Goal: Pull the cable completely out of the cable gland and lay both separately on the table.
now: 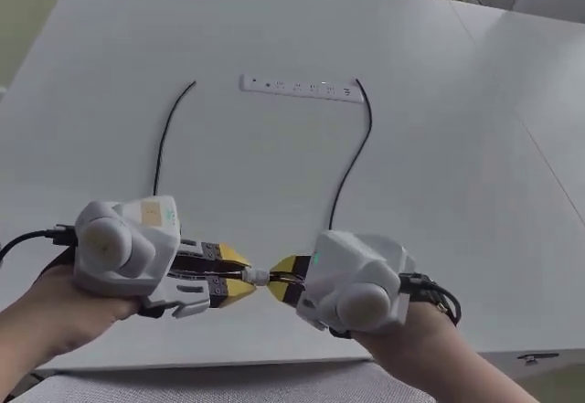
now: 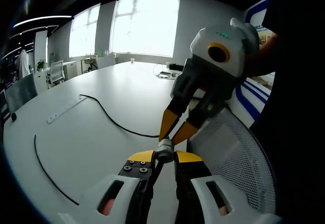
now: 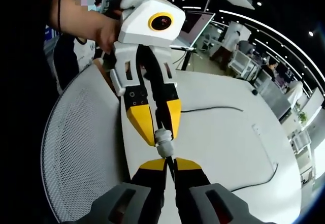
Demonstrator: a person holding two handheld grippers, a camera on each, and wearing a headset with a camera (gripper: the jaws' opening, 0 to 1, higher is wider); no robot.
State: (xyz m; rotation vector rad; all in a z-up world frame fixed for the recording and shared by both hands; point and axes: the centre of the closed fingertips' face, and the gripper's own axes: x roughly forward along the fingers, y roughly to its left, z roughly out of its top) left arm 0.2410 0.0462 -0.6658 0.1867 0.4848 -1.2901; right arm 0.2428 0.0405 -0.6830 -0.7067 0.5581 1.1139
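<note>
Evidently unstarted: at 6 o'clock, left gripper (image 1: 239, 281) clamps gland (image 1: 260, 277), right gripper (image 1: 285, 282) clamps cable (image 2: 154, 176); pulling, laying remain.

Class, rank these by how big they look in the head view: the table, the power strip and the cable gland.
1. table
2. power strip
3. cable gland, smallest-looking although nearest the camera, pinched in the left tool

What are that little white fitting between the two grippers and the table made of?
Fitting: probably moulded plastic, off-white and matt, with ridged rings round it. Table: smooth white top with a soft sheen, likely laminate or painted board; what lies beneath cannot be told.
</note>
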